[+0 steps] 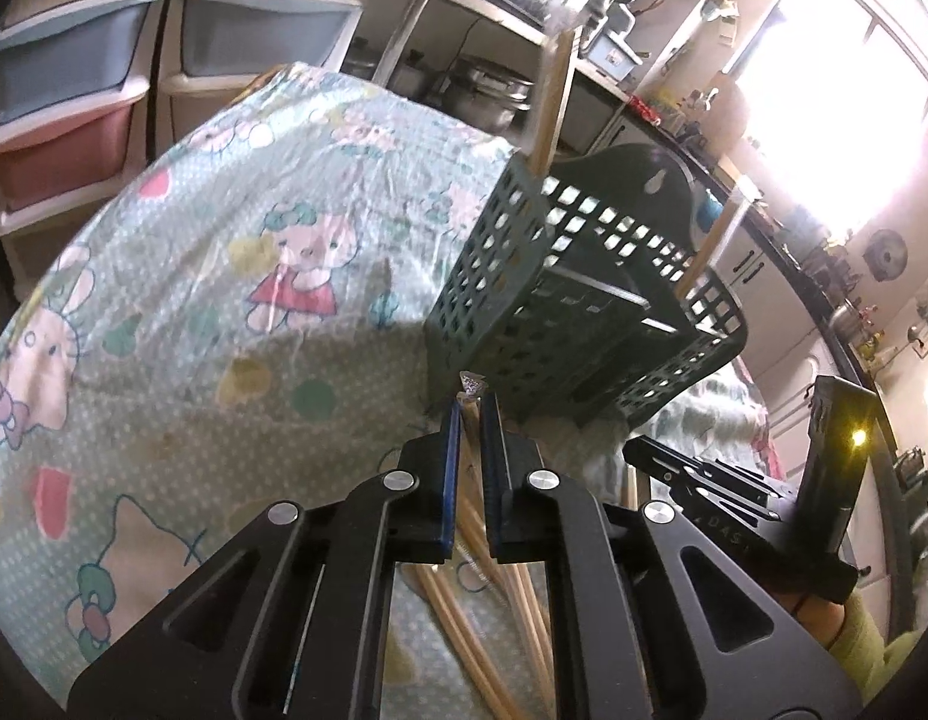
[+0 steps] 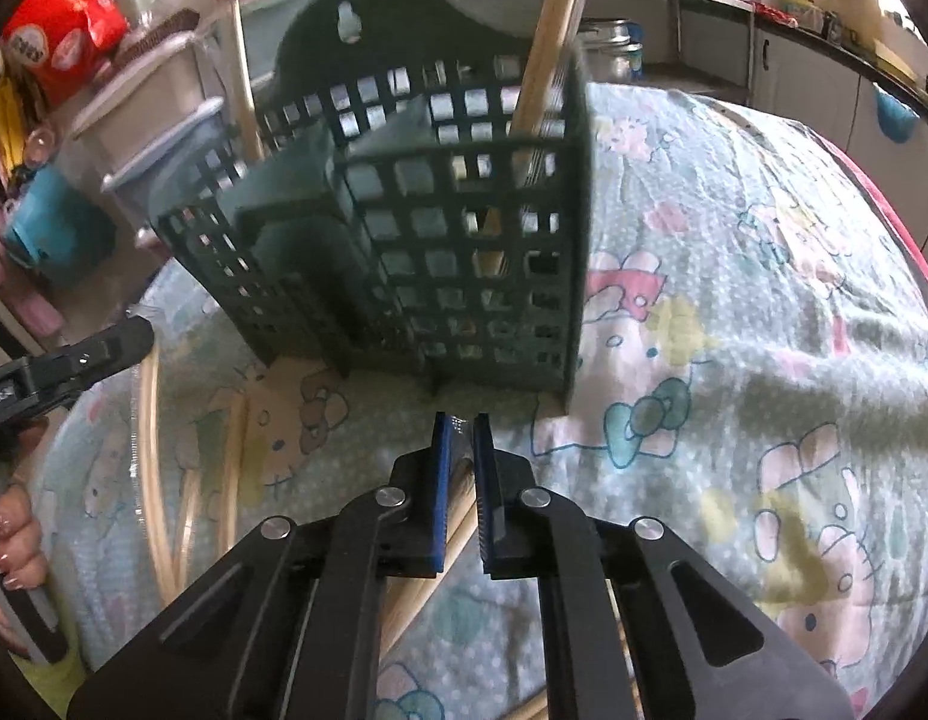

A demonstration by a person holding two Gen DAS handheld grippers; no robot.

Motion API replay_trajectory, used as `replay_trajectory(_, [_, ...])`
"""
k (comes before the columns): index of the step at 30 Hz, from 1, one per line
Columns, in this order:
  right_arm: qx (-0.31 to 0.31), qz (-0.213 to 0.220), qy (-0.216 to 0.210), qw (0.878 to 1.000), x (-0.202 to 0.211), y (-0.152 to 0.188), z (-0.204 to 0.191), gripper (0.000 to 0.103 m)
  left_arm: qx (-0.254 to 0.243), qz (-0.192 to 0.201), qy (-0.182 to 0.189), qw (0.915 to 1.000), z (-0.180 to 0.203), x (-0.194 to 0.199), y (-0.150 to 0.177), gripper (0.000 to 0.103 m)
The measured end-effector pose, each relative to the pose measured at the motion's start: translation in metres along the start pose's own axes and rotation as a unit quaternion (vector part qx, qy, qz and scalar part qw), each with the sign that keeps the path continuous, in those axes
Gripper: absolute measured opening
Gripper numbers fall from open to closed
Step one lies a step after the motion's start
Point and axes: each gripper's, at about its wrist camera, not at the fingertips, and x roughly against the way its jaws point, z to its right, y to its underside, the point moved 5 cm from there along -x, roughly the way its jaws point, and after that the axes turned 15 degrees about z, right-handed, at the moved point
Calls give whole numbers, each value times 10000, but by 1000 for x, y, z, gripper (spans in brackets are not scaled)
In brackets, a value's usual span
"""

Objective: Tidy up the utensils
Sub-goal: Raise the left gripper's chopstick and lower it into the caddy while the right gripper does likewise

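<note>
Left wrist view: the left gripper (image 1: pixel 470 414) has its blue pads nearly together, pinching a chopstick (image 1: pixel 467 405) whose tip pokes out just past them, with the shaft running back under the jaws. More chopsticks (image 1: pixel 464 618) lie loose on the cloth (image 1: pixel 224 240) below. Just ahead stands a green basket (image 1: pixel 524 276), slotted and divided inside, with one chopstick upright at its far corner (image 1: pixel 551 96) and another at its right side (image 1: pixel 713 240). The right gripper (image 1: pixel 704 474) shows at the right edge. Right wrist view: the right gripper (image 2: pixel 462 426) is narrowed to a slim gap, pads pressed on a chopstick (image 2: pixel 458 516) that slants down beneath it. The basket (image 2: pixel 416 228) sits just beyond on the cloth (image 2: pixel 734 300), an upright chopstick (image 2: pixel 548 54) in its right compartment. Loose chopsticks (image 2: pixel 224 480) lie at left, near the left gripper (image 2: pixel 104 348) and a hand (image 2: pixel 14 546).
</note>
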Motion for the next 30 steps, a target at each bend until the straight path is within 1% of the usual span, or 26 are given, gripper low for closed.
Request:
replay_trajectory(4, [-93, 227, -232, 9994, 18, -12, -2, 7, -101, 129, 111, 9998, 12, 5, -11, 4])
replay_trajectory(8, [-201, 492, -464, 9975, 41, -28, 4, 7, -235, 266, 232, 9991, 26, 12, -22, 3])
replay_trajectory(11, [-239, 690, -563, 9957, 61, -33, -1, 6, -334, 355, 323, 9983, 37, 16, -28, 3])
replay_trajectory(15, [-218, 1046, -671, 9920, 84, -49, -3, 6, -430, 453, 434, 9971, 50, 21, -34, 3])
replay_trajectory(19, [-199, 1366, -730, 9877, 107, -61, 0, 6, -523, 558, 538, 9956, 62, 26, -41, 3])
replay_trajectory(23, [-180, 1627, -697, 9840, 122, -71, -1, 6, -607, 652, 635, 9940, 74, 30, -47, 3])
replay_trajectory(30, [-181, 2002, -555, 9780, 145, -83, 9, 5, -693, 804, 826, 9909, 90, 39, -56, 3])
